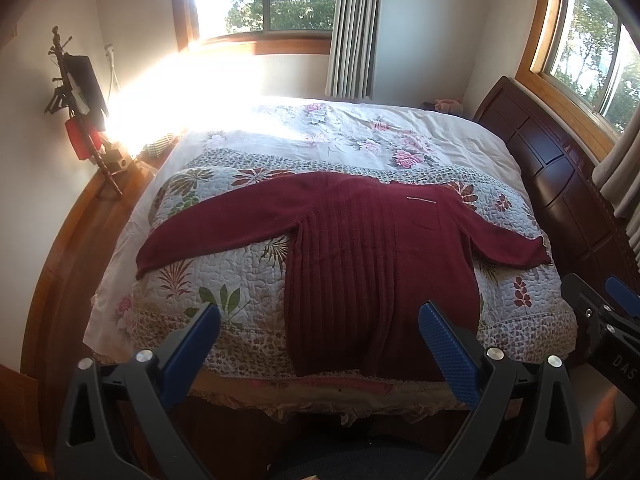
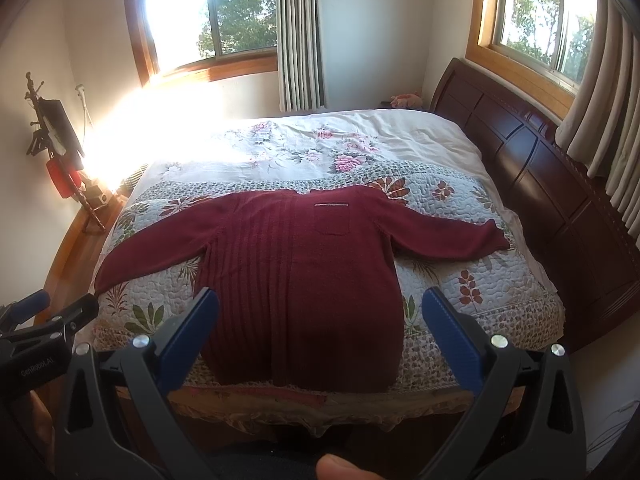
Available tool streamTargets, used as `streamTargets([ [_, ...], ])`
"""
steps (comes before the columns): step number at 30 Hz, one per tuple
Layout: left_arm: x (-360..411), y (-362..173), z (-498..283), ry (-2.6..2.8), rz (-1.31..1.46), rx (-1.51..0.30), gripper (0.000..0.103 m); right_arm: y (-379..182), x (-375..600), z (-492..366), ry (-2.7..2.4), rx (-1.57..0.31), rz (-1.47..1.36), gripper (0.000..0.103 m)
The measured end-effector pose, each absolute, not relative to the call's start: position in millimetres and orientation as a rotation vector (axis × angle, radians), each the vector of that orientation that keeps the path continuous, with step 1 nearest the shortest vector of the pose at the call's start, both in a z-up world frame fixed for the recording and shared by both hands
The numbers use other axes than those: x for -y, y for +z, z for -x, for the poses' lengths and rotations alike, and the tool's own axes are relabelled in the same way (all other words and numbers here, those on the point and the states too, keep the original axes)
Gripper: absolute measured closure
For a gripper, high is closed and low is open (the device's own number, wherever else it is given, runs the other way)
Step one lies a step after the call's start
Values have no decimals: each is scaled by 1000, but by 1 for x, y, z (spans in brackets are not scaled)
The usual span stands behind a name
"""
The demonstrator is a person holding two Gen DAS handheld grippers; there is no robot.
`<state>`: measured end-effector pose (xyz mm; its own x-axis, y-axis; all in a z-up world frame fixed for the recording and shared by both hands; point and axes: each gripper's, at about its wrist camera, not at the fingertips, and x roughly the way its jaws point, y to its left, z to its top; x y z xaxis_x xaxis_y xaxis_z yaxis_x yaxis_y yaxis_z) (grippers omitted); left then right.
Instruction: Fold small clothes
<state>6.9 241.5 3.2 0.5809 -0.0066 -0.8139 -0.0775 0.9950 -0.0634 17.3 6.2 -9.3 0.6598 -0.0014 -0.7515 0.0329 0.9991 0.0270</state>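
The bed carries the maroon sweater, spread flat with sleeves extended. The left gripper and right gripper are both wide open, empty, short of the hem. Risk: pinching the quilt along with the knit would drag the bedding.

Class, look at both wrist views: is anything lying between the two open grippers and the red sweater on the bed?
Nothing visible. The left gripper and right gripper hang open before the sweater's hem; only bare quilt surrounds it.

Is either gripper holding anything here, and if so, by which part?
Nothing. Left gripper and right gripper are both open, short of the sweater, which lies flat and untouched.
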Motion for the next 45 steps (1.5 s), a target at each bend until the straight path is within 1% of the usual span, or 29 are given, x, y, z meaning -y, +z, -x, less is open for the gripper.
streamTargets([
  [7, -246, -7, -21, 41, 104, -944, 4, -18, -7, -29, -42, -857, -39, 3],
  [10, -252, -23, -36, 1, 139, -931, 4, -28, -1, -39, -63, -831, -38, 3],
  [13, -255, -41, -55, -26, 143, -893, 4, -48, 18, -56, -53, -829, -98, 3],
  [15, -252, -54, -69, -83, 128, -879, 4, -65, 37, -68, -77, -853, -154, 3],
  [20, -241, -86, -107, -304, 198, -925, 4, -102, 84, -89, -174, -877, -228, 3],
  [23, -230, -97, -123, -393, 217, -942, 4, -125, 122, -97, -209, -896, -329, 3],
  [29, -213, -121, -162, -460, 394, -1047, 4, -173, 218, -113, -262, -892, -582, 4],
  [30, -209, -124, -167, -442, 411, -1057, 4, -182, 236, -117, -265, -886, -624, 5],
  [32, -205, -132, -175, -419, 453, -1076, 4, -202, 276, -127, -277, -885, -704, 11],
  [34, -202, -140, -180, -417, 514, -1097, 4, -225, 317, -139, -271, -892, -805, 25],
  [39, -185, -147, -183, -404, 611, -1097, 4, -289, 421, -167, -231, -856, -1096, 27],
  [41, -173, -146, -182, -409, 630, -1085, 4, -314, 459, -179, -182, -811, -1233, 35],
  [42, -168, -145, -182, -408, 645, -1081, 4, -326, 476, -185, -175, -785, -1280, 38],
  [43, -161, -145, -183, -403, 660, -1081, 4, -337, 493, -191, -175, -754, -1317, 38],
  [45, -149, -146, -185, -394, 697, -1092, 4, -361, 523, -202, -197, -722, -1394, 45],
])
